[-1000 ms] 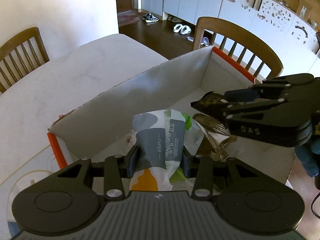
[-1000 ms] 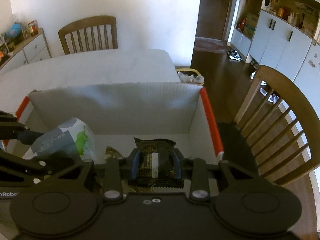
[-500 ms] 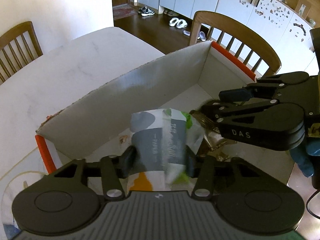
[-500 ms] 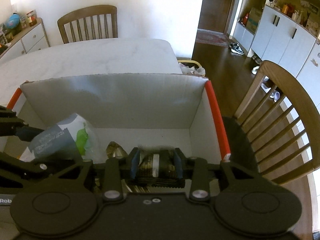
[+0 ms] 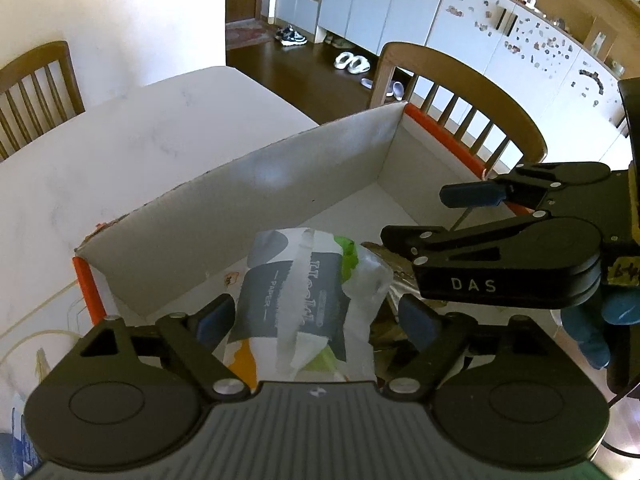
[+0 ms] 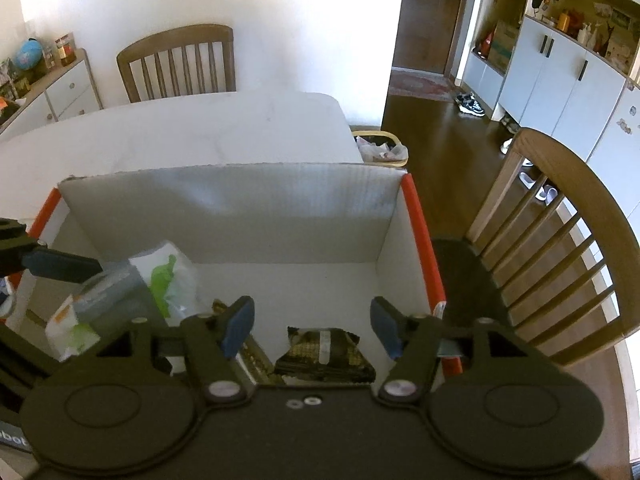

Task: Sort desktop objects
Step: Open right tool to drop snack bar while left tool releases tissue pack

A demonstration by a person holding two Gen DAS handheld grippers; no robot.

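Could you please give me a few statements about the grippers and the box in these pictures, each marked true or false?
1. The right gripper has its jaws open. True.
2. The dark packet is clamped in the right jaws. False: it lies on the box floor between them, untouched.
3. The tissue pack sits between the left gripper's open jaws. True.
4. The box stands on a chair. False: it stands on the white table.

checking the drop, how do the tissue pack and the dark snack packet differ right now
The tissue pack is white and grey, bulky, between the open left gripper pads. The dark snack packet is brown-black, flat, lying on the box floor below the open right gripper. Both sit inside the box.
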